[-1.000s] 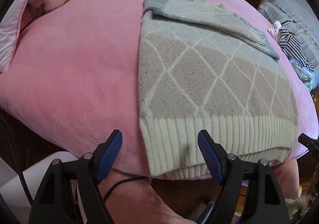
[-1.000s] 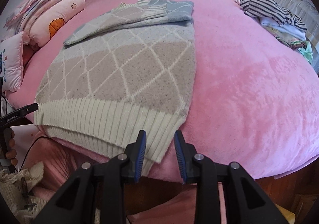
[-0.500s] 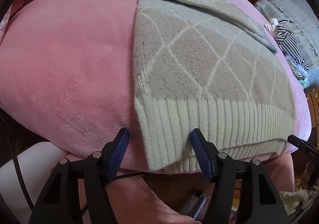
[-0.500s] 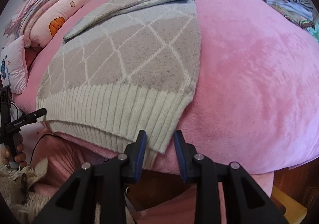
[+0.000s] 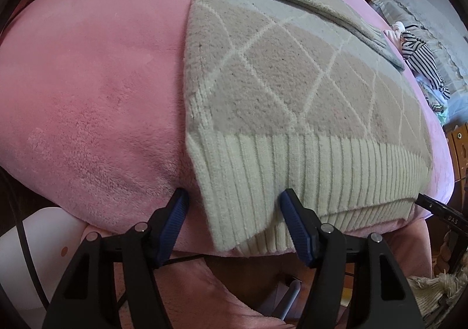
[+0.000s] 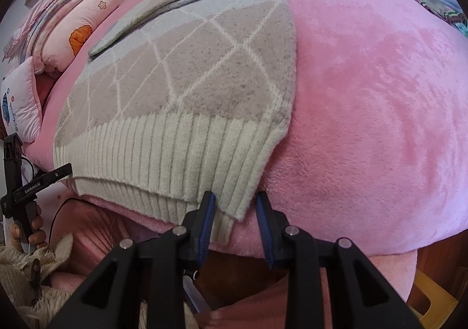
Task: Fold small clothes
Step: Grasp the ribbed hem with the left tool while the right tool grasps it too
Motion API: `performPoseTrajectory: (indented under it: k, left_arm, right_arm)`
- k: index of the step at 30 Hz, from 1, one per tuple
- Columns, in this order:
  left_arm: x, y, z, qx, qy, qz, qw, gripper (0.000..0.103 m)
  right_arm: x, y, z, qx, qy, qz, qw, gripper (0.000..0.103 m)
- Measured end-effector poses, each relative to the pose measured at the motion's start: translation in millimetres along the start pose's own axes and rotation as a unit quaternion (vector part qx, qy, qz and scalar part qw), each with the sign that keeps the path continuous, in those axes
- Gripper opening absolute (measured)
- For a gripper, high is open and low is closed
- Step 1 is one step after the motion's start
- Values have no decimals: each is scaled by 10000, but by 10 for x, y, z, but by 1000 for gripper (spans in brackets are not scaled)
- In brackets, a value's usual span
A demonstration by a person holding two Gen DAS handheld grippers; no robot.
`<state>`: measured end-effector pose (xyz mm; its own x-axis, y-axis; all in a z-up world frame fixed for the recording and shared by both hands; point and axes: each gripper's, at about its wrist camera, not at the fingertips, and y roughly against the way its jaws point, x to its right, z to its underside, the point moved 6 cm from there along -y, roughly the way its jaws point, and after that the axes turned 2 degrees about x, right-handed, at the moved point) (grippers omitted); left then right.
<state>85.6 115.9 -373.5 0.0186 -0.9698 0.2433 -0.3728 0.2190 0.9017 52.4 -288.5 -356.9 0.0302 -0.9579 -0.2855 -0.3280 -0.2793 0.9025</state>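
1. Grippers are dropping toward the near hem: against the views a second ago, the ribbed cream band is filling more of both pictures, and each hem corner is now lying between a pair of blue pads.
2. The left gripper (image 5: 232,213) is standing apart, narrower than a second ago, straddling the left hem corner without pressing it.
3. The right gripper (image 6: 235,209) is standing narrowly apart around the right corner, not yet clamped.
4. This is suggesting a bottom-up fold is about to start.
5. The grey, beige and cream diamond-patterned knitted sweater (image 5: 292,86) is lying flat on the pink plush bed cover (image 5: 96,89), sleeves folded across its far end, hem overhanging the near edge.
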Motion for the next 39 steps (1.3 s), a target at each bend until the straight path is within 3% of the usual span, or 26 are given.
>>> performPoseTrajectory:
  k: [10,11,16,18,19,23,30,39]
  left_arm:
    - [-101,13,36,-50,131,162,9998,62]
    - [-111,26,40,-55,142,217,9996,59]
    - [-53,43,56,-139,195,574,9981,25]
    - [-36,39,66,-181,204,635,9976,16]
    - [-21,34,74,-209,232,689,9971,10]
    - [5,81,72,-226,434,866,9950,7]
    - [63,372,-65,175,515,1006,9934,6]
    - [335,856,-634,763,514,820,9924,6]
  right_arm:
    - [86,-17,-2,0,-239,-211,9995,30]
    - [90,-22,-4,-2,-249,-216,9995,31]
    - [88,-15,5,23,-220,-305,9993,31]
    - [84,-12,8,9,-243,-499,9985,16]
    - [76,-7,10,14,-243,-533,9983,15]
    - [36,69,13,108,-135,-585,9981,8]
    - [-5,342,-67,543,-23,-673,9963,6]
    - [-261,997,-596,1526,233,-771,9850,5]
